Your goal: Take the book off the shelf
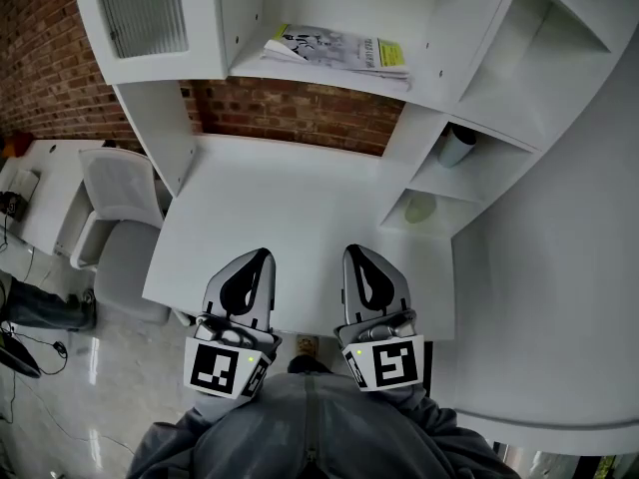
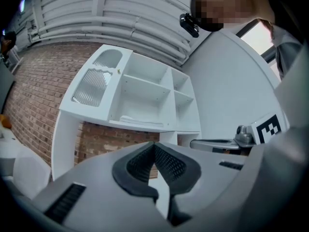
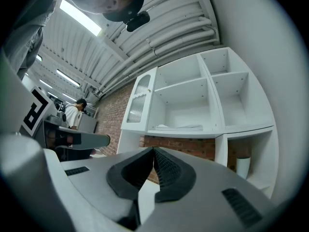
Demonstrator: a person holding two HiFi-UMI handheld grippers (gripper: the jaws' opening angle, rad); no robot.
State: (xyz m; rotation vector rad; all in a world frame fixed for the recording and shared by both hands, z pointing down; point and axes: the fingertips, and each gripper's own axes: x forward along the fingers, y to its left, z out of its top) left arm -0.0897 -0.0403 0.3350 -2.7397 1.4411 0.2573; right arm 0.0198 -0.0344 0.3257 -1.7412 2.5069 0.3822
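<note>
Closest in: grey jacket (image 1: 310, 432) along the bottom of the head view, then both claws just beyond it, side by side, parked low over the near edge of the white desk (image 1: 300, 208). Left gripper (image 1: 262, 255) with jaws pressed together, nothing between the pads. Right gripper (image 1: 354, 251) likewise closed and empty. Probably a resting pose before any reach: tips aimed up and forward at the target, arms tucked close to the body.

Book (image 1: 334, 50) well apart from both claws, lying flat in the middle upper compartment of the shelf unit (image 1: 454, 38), untouched. Laid on its side rather than stood upright, long edge close to the shelf's front lip, yellow patch toward the right end. Seems to favour a pinch on that front edge and a straight pull outward, not a lift from above, given the compartment's roof overhead. Would call for opening the jaws first.

Outward from there: ribbed door (image 1: 145, 8) closing the compartment to the left; empty cubbies to the right; lower down on the right, a white cup (image 1: 457, 148) standing in a small cubby, near the likely path of the right claw only if swung wide. Brick wall (image 1: 300, 113) behind the gap under the shelf. Pale chair (image 1: 115, 218) beside the desk on the left, apart from both claws.
</note>
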